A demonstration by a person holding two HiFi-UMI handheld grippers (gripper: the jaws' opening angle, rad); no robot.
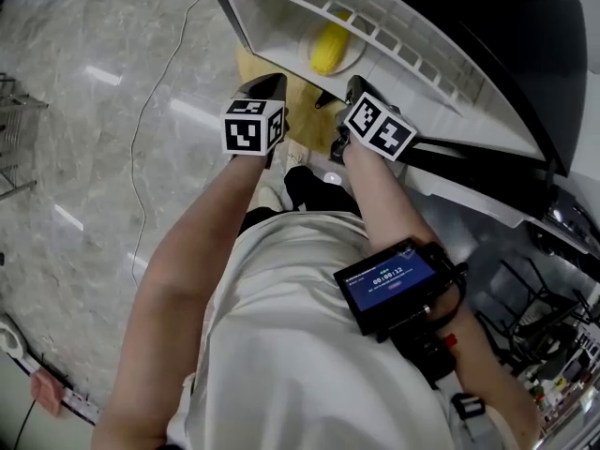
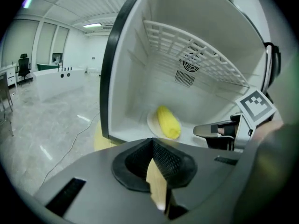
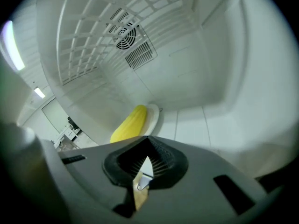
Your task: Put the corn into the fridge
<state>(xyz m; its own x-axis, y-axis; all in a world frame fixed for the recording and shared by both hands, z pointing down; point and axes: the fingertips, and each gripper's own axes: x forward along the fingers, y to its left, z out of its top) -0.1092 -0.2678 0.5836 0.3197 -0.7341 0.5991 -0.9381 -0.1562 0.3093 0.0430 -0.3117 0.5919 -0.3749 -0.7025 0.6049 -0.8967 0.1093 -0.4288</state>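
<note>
Yellow corn (image 1: 328,47) lay on its side on a white plate (image 1: 356,61) on the floor of the open fridge (image 1: 281,22), beneath a white wire shelf (image 1: 394,17). Both of the person's forearms reached forward side by side towards the fridge opening, the hands hidden behind the marker cubes. The left gripper (image 1: 265,84) pointed at the fridge's near edge, with the right gripper (image 1: 356,87) just beside it and nearer the shelf's front.

In the left gripper view, the left gripper (image 2: 156,171) had its jaws pressed together with nothing between them; the corn (image 2: 168,122) sat ahead, well apart from the tips, and the right gripper (image 2: 212,130) showed at the right. In the right gripper view, the right gripper (image 3: 142,176) also had its jaws closed and empty, though a small pale sliver at the seam was hard to identify. The corn (image 3: 129,124) rested on the plate (image 3: 153,115) ahead of it, untouched.

A small screen device (image 1: 389,279) was strapped to the right forearm.
</note>
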